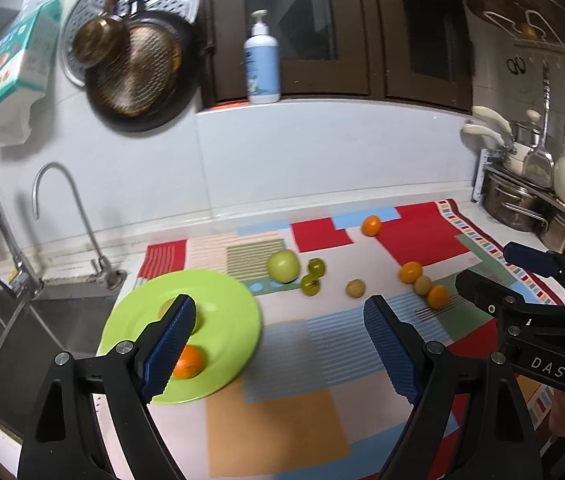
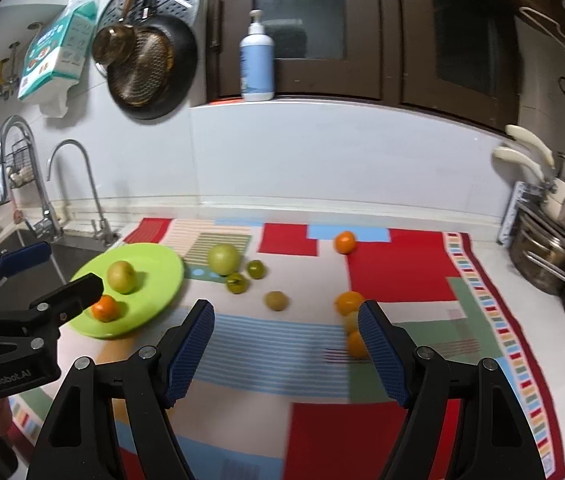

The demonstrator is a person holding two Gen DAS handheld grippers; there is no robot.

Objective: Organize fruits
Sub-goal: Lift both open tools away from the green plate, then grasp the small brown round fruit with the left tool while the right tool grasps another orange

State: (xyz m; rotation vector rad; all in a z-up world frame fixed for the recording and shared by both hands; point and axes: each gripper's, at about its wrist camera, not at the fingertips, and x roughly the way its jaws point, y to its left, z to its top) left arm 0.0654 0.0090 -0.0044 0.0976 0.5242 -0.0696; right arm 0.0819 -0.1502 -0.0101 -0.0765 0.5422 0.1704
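Note:
A lime green plate (image 1: 218, 320) (image 2: 158, 276) lies at the mat's left end and holds a yellow-green apple (image 2: 121, 277) and an orange (image 1: 189, 362). Loose on the mat are a big green apple (image 1: 283, 266), two small dark green fruits (image 1: 310, 285), a small brownish fruit (image 1: 355, 288), a far orange (image 1: 371, 225), and a cluster of two oranges around a yellowish fruit (image 1: 422, 284) (image 2: 351, 322). My left gripper (image 1: 280, 312) hangs open above the plate's right edge, nothing between its fingers. My right gripper (image 2: 285, 314) is open and holds nothing, just left of the cluster.
A patchwork mat (image 1: 282, 400) covers the counter. The sink (image 1: 22, 320) with two taps lies left of the plate. Steel pots (image 1: 514, 200) stand on a rack at the right. A pump bottle (image 1: 261, 64) stands on the sill, and pans (image 1: 134, 68) hang on the wall.

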